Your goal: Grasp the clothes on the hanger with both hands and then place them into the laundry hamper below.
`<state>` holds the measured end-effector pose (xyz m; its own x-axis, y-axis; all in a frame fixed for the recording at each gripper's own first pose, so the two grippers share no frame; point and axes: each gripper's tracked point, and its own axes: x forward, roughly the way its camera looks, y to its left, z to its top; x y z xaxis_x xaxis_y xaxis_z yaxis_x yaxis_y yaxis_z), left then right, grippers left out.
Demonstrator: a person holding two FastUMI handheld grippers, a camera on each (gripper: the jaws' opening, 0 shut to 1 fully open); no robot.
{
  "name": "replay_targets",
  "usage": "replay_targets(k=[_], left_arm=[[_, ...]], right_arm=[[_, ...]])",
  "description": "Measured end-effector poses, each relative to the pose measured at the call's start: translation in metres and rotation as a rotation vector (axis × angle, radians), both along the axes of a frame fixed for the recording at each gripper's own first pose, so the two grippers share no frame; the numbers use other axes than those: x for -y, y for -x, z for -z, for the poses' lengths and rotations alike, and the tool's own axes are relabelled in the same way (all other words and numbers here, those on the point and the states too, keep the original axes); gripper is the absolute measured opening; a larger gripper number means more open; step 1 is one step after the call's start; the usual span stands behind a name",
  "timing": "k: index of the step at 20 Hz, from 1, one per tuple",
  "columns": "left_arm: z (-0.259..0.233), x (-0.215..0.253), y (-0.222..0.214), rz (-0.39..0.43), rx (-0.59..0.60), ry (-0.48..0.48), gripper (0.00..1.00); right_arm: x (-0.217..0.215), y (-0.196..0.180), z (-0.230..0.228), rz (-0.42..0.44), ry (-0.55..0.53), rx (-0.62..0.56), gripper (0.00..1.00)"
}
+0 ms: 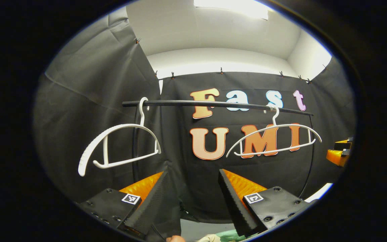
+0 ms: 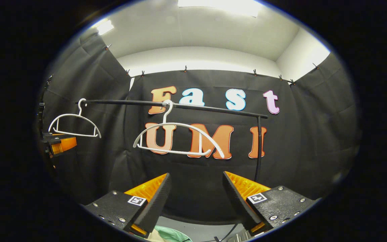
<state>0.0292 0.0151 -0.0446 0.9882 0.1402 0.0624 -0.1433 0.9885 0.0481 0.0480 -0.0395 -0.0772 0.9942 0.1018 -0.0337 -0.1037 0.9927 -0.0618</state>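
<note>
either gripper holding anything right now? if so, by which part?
Nothing is held. The left gripper and right gripper are both open with empty gaps, facing two bare hangers on the rail.

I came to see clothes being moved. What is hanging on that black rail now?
Two bare white hangers hang on the black rail, no clothes on either. Pale green fabric shows at the bottom edge; what holds it is out of sight.

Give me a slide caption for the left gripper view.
Left gripper, jaws open, faces two bare white hangers on a black rail.
</note>
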Motion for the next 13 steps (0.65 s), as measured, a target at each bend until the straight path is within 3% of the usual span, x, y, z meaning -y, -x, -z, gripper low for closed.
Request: replay_targets(k=[3,5,6,13], left_arm=[[-0.005,0.006,-0.002,0.011,0.013,-0.002,0.96],[-0.007,0.01,0.0,0.015,0.016,-0.005,0.93],[-0.007,0.013,0.001,0.017,0.015,-0.004,0.93],[-0.013,0.015,0.002,-0.009,0.035,-0.012,0.96]], right_arm=[[0.001,-0.002,0.003,0.0,-0.002,-0.007,1.0],[0.005,0.001,0.005,-0.001,-0.013,-0.012,1.0],[0.007,0.002,0.006,-0.001,-0.019,-0.012,0.94],[0.01,-0.003,0.01,-0.004,-0.035,-0.012,0.94]])
